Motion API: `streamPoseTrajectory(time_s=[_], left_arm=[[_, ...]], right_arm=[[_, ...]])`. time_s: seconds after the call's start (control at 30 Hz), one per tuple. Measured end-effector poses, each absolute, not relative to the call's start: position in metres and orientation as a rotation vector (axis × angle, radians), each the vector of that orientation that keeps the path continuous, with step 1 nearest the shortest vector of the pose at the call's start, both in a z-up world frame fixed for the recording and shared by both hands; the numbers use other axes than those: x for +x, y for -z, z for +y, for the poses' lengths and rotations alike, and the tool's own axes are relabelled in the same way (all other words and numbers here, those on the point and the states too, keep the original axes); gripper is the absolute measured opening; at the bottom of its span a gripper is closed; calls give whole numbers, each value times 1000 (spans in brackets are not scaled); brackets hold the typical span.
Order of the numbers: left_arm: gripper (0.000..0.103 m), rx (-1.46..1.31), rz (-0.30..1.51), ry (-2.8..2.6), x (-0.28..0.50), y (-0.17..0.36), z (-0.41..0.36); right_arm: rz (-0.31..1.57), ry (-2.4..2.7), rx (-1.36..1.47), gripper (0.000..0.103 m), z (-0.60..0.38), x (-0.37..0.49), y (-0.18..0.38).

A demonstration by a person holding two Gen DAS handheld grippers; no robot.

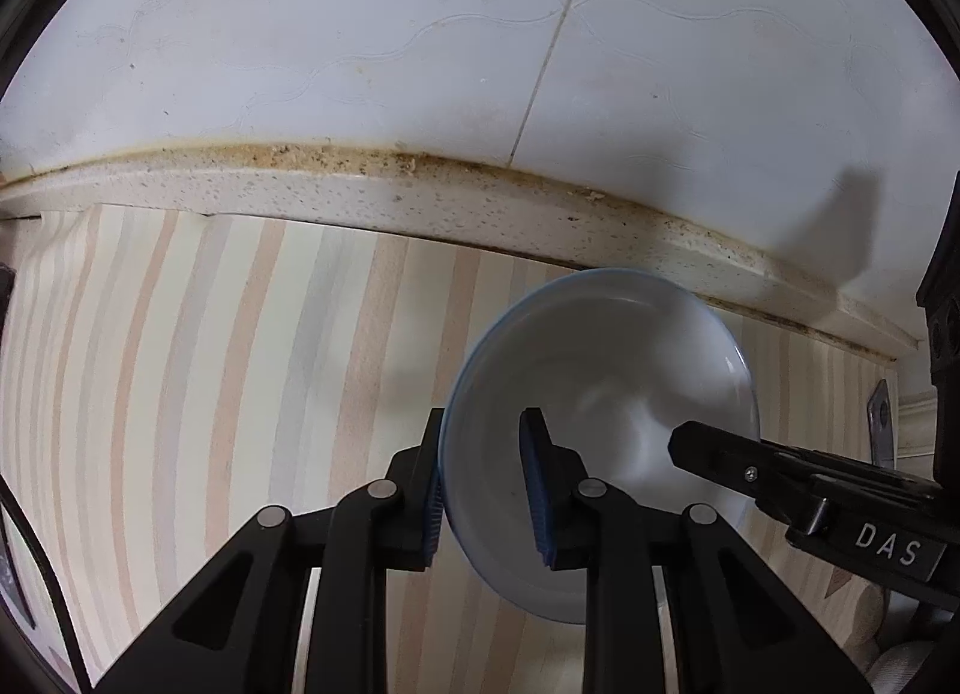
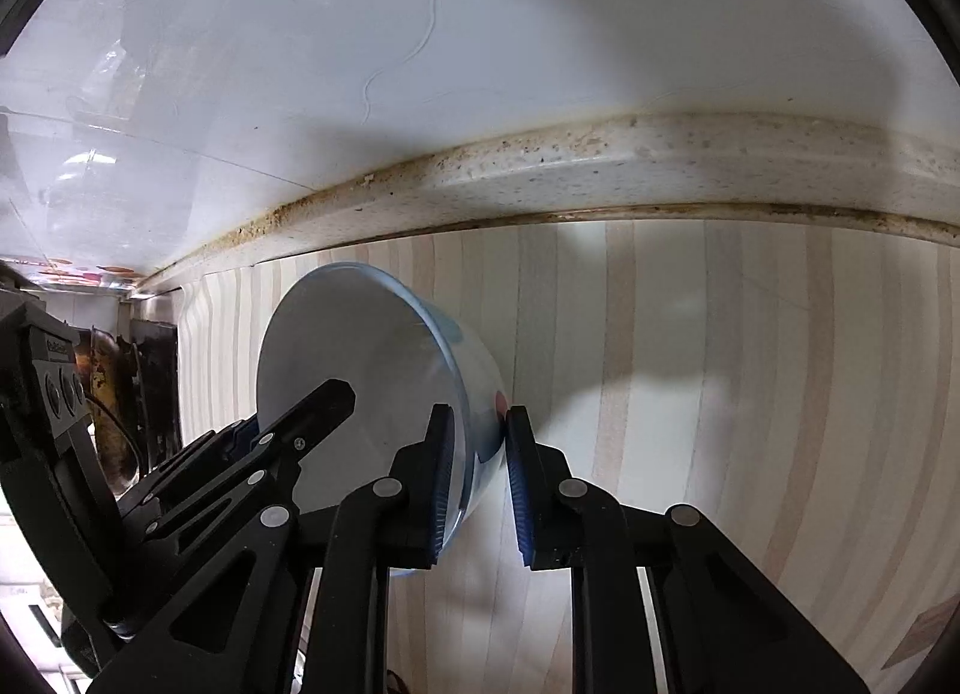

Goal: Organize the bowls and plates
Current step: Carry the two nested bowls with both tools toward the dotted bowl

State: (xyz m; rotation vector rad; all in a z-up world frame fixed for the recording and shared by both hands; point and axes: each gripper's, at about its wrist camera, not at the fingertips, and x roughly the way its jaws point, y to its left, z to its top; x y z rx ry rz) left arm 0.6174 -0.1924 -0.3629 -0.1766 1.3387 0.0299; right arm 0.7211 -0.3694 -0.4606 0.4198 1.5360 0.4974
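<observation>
A white bowl [image 1: 600, 430] with a pale blue rim is held tipped up on edge above the striped counter [image 1: 180, 364], between the two grippers. In the left wrist view its open mouth faces the camera and leans toward 2 o'clock; in the right wrist view the mouth [image 2: 354, 382] turns toward 10 o'clock, with the outer wall and some red and blue marking toward 4 o'clock.

The left gripper [image 1: 486, 490] straddles the rim at the bowl's 8 o'clock edge, one blue pad [image 1: 433, 508] outside the wall and the other inside; the jaws look pinched on the wall, though motion blur makes the inner contact hard to confirm. The right gripper [image 2: 477, 490] pinches the opposite rim in the same manner, one pad inside and one against the outer wall.

Behind the bowl, at 12 o'clock, a speckled stone ledge [image 1: 420, 202] with brown grime along its seam meets a white tiled wall [image 1: 360, 33].
</observation>
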Motion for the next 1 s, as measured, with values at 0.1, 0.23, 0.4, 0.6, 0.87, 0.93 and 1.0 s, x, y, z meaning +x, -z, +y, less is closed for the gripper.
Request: streamPoseTrajectory(time_s=[0.1, 0.23, 0.4, 0.6, 0.87, 0.93, 1.0], left_arm=[[21, -173, 1330, -20, 610, 356, -196], [21, -158, 1318, -7, 600, 344, -199], [21, -147, 1291, 22, 581, 321, -211], [21, -131, 1269, 79, 552, 292, -230], [21, -103, 1256, 142, 499, 265, -250], [21, -92, 1256, 157, 482, 261, -257], [21, -84, 1255, 170, 467, 256, -261]], right_arm=[[1528, -493, 406, 19, -372, 716, 456], [1518, -492, 404, 19, -382, 705, 445], [1488, -476, 418, 19, -395, 681, 422], [1445, -440, 441, 19, -418, 645, 389], [1416, -399, 449, 19, -440, 571, 350], [1411, -388, 455, 19, -446, 549, 343], [1406, -378, 461, 19, -452, 531, 338]])
